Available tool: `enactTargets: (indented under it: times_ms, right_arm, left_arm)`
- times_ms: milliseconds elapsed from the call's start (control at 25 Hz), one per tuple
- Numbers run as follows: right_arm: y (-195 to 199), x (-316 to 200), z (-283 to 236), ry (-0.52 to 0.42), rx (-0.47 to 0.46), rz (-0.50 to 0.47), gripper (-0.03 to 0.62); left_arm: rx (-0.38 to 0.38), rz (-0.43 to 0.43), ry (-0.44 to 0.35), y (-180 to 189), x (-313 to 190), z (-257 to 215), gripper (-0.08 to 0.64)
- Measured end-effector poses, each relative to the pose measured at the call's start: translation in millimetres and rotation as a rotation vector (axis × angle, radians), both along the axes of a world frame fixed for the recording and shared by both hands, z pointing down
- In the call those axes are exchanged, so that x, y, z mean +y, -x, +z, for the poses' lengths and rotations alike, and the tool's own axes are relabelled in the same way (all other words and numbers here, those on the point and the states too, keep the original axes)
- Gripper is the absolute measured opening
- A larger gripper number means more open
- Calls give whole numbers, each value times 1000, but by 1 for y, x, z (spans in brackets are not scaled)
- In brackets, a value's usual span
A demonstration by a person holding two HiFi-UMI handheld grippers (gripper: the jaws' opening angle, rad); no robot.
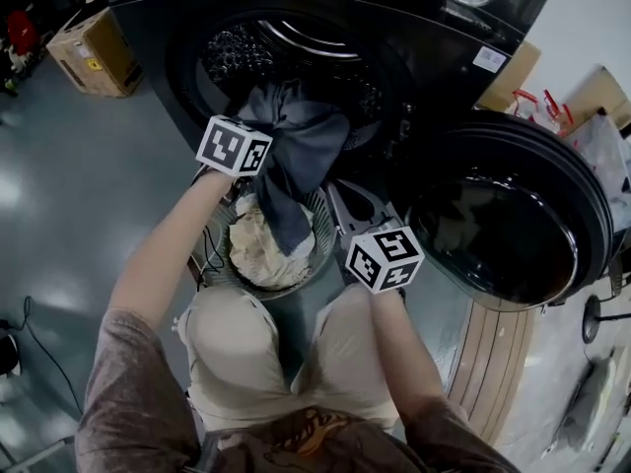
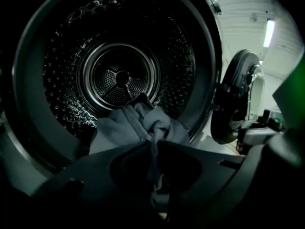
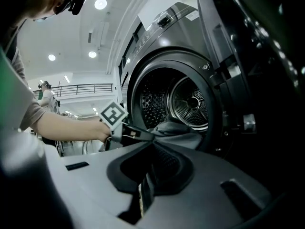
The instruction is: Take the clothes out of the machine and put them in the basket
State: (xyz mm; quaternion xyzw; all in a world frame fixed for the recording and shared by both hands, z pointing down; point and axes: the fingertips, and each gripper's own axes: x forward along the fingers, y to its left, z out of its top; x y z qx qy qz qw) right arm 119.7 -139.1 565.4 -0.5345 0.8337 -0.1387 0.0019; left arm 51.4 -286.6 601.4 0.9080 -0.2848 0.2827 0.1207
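Head view: dark front-loading washing machine (image 1: 424,28), its door (image 1: 503,225) swung open to the right. A dark blue-grey garment (image 1: 301,156) hangs out of the drum mouth and trails down into a wire basket (image 1: 322,227) on the floor just below. The basket already holds a cream cloth (image 1: 258,249). Left claw (image 1: 258,134) sits at the drum mouth, against the upper bunch of the garment. Right claw (image 1: 360,215) is lower, beside the basket's right rim and apart from the clothes. A cardboard box (image 1: 94,52) stands on the floor at far left.

Left gripper view: claw pinched on a twisted fold of the garment (image 2: 138,123); the cloth runs down between the two jaws. The rest of it is heaped on the lip of the opening. The steel drum (image 2: 119,75) lies behind it, and the open door (image 2: 238,99) is at right.

Right gripper view: jaws drawn together, nothing between them. Beyond the jaws, the machine's opening (image 3: 190,104) shows the garment (image 3: 183,130) draped over the lower lip. The left claw (image 3: 143,135) reaches in from the left and grips its edge.
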Motion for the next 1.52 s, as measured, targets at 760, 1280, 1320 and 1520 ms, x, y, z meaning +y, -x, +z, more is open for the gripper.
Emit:
enactTargets:
  times_ms: [760,1280,1320,1520]
  right_arm:
    - [6,-4,4,4,-25,-19,-3]
    - [12,1,-6,-16,-26,-20,-3]
    - [12,2,-6,-17,-26,-21,-3]
    - [13,6,-9,-17,-23,-16,-3]
  left_arm:
    - [38,84,60,70,148,-30,53]
    - [66,-7,-155,39,64,-46,340]
    - [56,-12,-163,31,51,-42,349]
    - [9,-20,-157,-5,0,-16,397]
